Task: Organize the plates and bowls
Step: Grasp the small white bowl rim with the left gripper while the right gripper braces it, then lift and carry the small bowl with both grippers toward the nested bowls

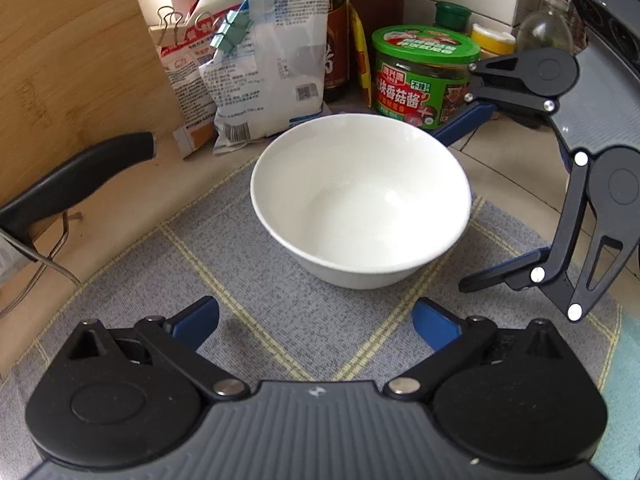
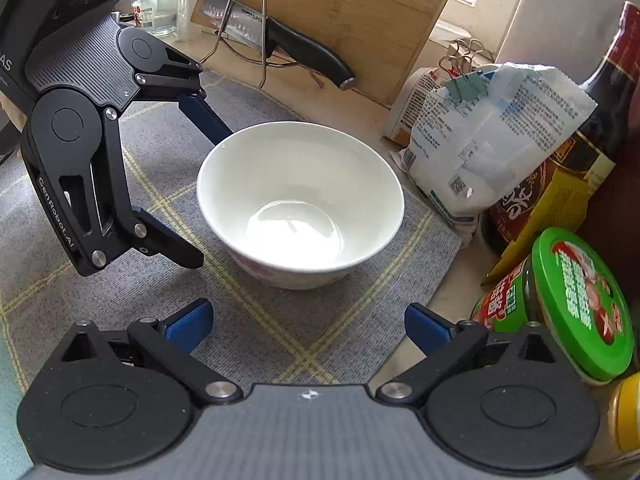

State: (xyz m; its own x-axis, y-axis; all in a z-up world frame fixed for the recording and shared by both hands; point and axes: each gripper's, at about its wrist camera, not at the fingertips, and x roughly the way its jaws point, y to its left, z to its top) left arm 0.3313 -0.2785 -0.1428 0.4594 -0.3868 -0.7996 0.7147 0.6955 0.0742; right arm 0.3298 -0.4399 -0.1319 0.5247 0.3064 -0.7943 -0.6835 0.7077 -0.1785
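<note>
A white bowl (image 1: 360,200) stands upright and empty on a grey checked mat (image 1: 224,272); it also shows in the right wrist view (image 2: 300,200). My left gripper (image 1: 316,326) is open, its blue pads just short of the bowl's near side. My right gripper (image 2: 308,326) is open on another side of the bowl. In the left wrist view the right gripper (image 1: 452,204) stands at the bowl's right, jaws spread past the rim. In the right wrist view the left gripper (image 2: 204,196) stands at the bowl's left. Neither touches the bowl.
A green-lidded jar (image 1: 424,80), bags closed with clips (image 1: 260,64) and a dark bottle (image 2: 592,120) crowd the counter behind the bowl. A knife (image 2: 304,52) rests in a wire rack against a wooden cutting board (image 1: 60,60).
</note>
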